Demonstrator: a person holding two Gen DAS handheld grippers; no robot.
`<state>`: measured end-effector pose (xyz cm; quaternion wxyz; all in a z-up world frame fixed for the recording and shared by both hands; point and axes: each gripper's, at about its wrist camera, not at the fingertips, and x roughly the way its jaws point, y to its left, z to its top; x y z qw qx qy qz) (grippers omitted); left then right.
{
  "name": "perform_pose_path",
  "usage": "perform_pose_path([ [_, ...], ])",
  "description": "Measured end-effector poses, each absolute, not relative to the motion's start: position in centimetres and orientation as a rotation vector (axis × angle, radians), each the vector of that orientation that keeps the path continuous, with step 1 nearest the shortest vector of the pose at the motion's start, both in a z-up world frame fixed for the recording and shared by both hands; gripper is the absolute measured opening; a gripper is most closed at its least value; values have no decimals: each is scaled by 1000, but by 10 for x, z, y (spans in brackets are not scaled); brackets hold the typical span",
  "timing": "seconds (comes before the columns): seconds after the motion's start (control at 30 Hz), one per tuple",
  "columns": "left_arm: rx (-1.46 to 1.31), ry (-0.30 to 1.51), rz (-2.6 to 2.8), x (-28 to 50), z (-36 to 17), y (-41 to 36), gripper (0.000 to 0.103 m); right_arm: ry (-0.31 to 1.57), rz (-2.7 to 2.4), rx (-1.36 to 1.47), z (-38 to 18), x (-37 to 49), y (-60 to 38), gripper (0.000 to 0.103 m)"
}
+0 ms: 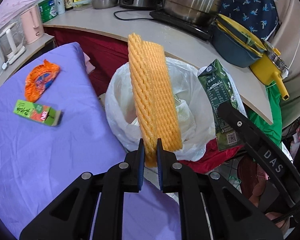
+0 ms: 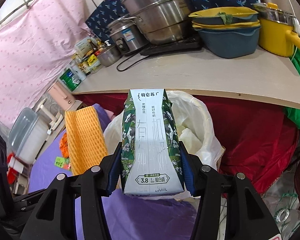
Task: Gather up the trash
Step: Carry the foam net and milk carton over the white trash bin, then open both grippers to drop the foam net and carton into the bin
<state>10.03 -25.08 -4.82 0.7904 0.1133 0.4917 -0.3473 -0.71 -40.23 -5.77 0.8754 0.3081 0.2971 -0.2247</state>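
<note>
Left gripper (image 1: 150, 150) pinches the foam net (image 1: 152, 98) upright; right gripper (image 2: 151, 170) clamps the milk carton (image 2: 152, 140) — both poised at the bin bag (image 1: 192, 92), twelve o'clock, evidently for dropping.

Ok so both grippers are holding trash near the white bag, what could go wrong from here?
1. The left gripper pinches only the bottom edge of the tall yellow foam net; it could flop and catch the rim of the white trash bag instead of dropping in.
2. The milk carton in the right gripper hangs close beside the net, so they may collide if released together.
3. The bag looks soft; its mouth might fold shut.
</note>
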Motion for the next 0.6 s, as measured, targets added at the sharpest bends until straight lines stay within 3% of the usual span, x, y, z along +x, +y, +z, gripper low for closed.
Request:
perform_pose_path([
  [0.3, 240, 1118, -733, 128, -77, -275, 15, 653, -484, 669, -78, 14, -420, 51],
  [0.33, 231, 1110, -727, 131, -77, -274, 19, 650, -486, 668, -78, 16, -420, 52],
  [0.4, 206, 1090, -700, 135, -75, -270, 57, 623, -502, 662, -74, 17, -418, 52],
  [0.47, 168, 1047, -668, 137, -69, -262, 63, 610, -493, 652, -69, 18, -418, 52],
  [0.6, 166, 995, -640, 138, -58, -251, 63, 578, -489, 647, -57, 15, -414, 55],
])
